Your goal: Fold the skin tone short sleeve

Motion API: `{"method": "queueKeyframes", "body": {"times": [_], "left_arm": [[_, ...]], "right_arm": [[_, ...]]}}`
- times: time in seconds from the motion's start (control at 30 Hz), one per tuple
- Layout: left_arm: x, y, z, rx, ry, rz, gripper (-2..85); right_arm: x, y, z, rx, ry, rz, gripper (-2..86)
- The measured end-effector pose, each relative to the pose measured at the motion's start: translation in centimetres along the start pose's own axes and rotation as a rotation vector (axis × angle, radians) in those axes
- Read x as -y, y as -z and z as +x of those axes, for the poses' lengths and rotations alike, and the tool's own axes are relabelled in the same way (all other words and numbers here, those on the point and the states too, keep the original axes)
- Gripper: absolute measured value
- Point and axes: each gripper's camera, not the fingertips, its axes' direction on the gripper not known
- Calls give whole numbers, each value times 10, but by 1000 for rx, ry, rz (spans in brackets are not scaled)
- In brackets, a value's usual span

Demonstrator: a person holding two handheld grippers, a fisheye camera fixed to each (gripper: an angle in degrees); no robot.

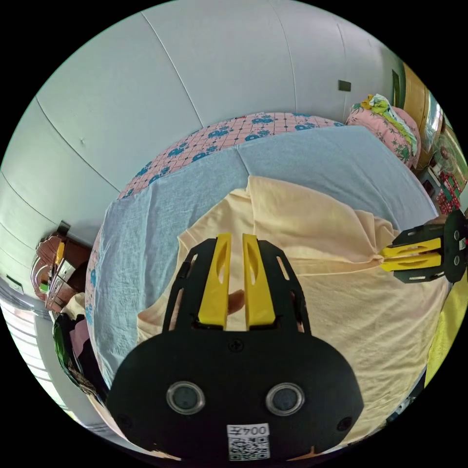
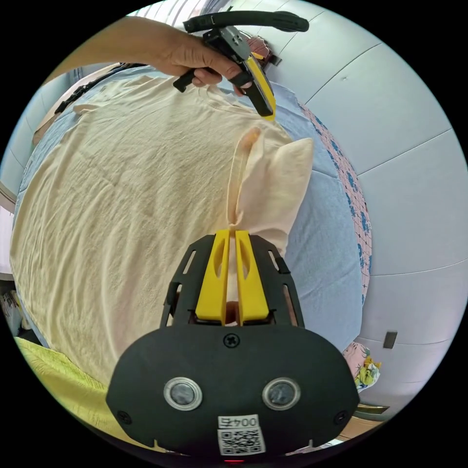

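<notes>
The skin tone short sleeve shirt (image 2: 122,204) lies spread flat on the bed, on top of a grey-blue sheet (image 1: 161,214), so that it is easy to fold. One sleeve (image 2: 273,190) is lifted and turned in over the shirt body. The right gripper (image 2: 232,239) has its yellow jaws pressed together on the sleeve's edge, pinching the cloth so it can be pulled across. In the left gripper view it shows at the right side (image 1: 390,257), biting a bunched bit of cloth. The left gripper (image 1: 236,241) hangs over the shirt near the collar; its jaws are a little apart, with shirt showing through the gap, and it is hard to tell if any cloth is caught. A hand (image 2: 190,51) holds it above the neck end (image 2: 214,95), likely to keep that end in place. A pink flowered bed cover (image 1: 195,146) peeks out under the sheet by the pale wall (image 1: 146,73)
</notes>
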Motion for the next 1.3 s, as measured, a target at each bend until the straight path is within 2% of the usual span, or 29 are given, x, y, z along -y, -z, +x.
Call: {"method": "queueKeyframes", "body": {"times": [0.2, 0.3, 0.43, 0.7, 0.73, 0.8, 0.97, 1.03, 1.17, 1.23, 1.3], "left_arm": [[-22, 26, 10, 48, 73, 7, 13], [-33, 37, 36, 34, 123, 59, 9], [-45, 30, 82, -13, 128, 93, 8], [-59, 5, 115, -16, 158, 33, 7], [-62, 1, 116, -14, 162, 16, 6], [-66, -6, 122, -2, 145, -19, 4], [-73, -4, 145, 118, 85, 14, 3], [-72, -6, 157, 183, 50, 10, 3], [-72, -7, 166, 223, 31, 8, 2], [-72, -7, 166, 224, 32, 8, 2], [-72, -8, 166, 221, 33, 8, 2]], "right_arm": [[5, 23, 17, 152, -45, 63, 95], [-10, 42, 47, 204, -172, 146, 73], [-28, 44, 103, 251, -331, 150, 66], [3, 36, 148, 209, -196, 102, 44], [5, 35, 155, 200, -205, 100, 12], [7, 32, 171, 198, -278, 64, 2], [3, 42, 234, 364, -463, 70, -1], [20, 52, 273, 422, -518, 122, 6], [93, 63, 329, 496, -477, 158, 62], [155, 58, 359, 585, -442, 95, 88], [197, 46, 373, 591, -410, -3, 102]]}}
